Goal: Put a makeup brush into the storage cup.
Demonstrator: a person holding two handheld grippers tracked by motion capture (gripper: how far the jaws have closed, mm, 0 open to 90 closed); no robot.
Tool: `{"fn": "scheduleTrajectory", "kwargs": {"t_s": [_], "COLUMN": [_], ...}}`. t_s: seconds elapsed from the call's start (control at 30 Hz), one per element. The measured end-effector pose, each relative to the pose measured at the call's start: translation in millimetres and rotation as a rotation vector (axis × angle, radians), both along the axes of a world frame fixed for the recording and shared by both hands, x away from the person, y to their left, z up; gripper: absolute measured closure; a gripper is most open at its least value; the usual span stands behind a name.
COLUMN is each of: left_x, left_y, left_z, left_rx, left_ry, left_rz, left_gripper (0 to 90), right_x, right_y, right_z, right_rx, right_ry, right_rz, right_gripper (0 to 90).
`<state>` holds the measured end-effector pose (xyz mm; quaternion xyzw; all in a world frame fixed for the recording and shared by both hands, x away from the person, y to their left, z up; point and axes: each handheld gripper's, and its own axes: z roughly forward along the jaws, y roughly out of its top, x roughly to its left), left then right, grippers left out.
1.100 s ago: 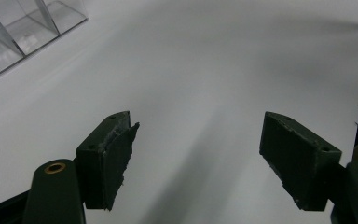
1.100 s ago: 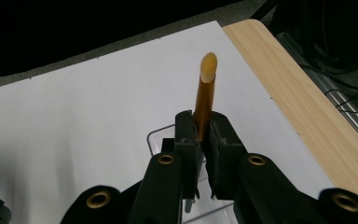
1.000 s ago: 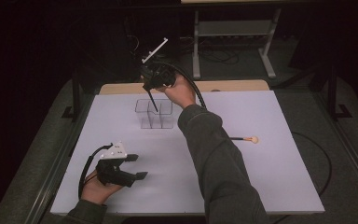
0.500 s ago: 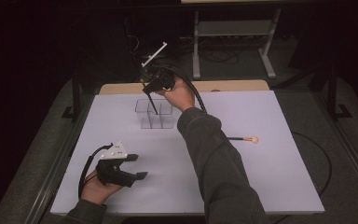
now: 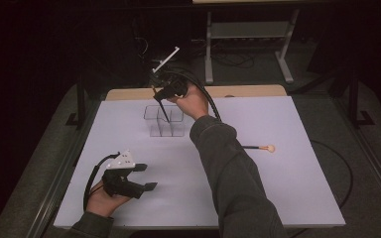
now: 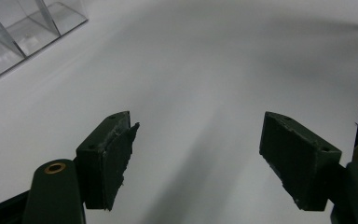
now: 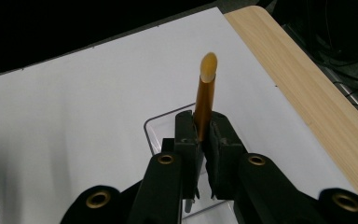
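Since the earlier frame, little has moved. The right gripper (image 7: pixel 204 135), clamped on a brush (image 7: pixel 204 100), holds it over the clear organizer (image 5: pixel 164 120) at the far side. The left gripper (image 6: pixel 198 154) rests near left, jaws apart.

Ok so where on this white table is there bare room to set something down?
The widest free patch on the white table lies right of the sleeve, nearer than the brush. Another runs between the clear organizer and the left gripper. It is crowded at the organizer, where the right gripper holds a stick.
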<state>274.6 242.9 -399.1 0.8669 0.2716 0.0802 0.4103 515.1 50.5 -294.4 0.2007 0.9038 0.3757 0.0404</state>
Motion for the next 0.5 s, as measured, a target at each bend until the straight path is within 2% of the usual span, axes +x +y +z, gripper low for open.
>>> {"fn": "scheduleTrajectory", "kwargs": {"t_s": [0.5], "left_x": [0.4], "left_y": [1.3], "left_z": [-0.2], "left_rx": [0.004], "left_ry": [0.005], "left_rz": [0.002], "left_gripper": [24.8], "right_x": [0.6], "right_y": [-1.0], "right_z": [-7.7], "right_rx": [0.006], "right_ry": [0.002], "right_rz": [0.002], "right_gripper": [82.7]}}
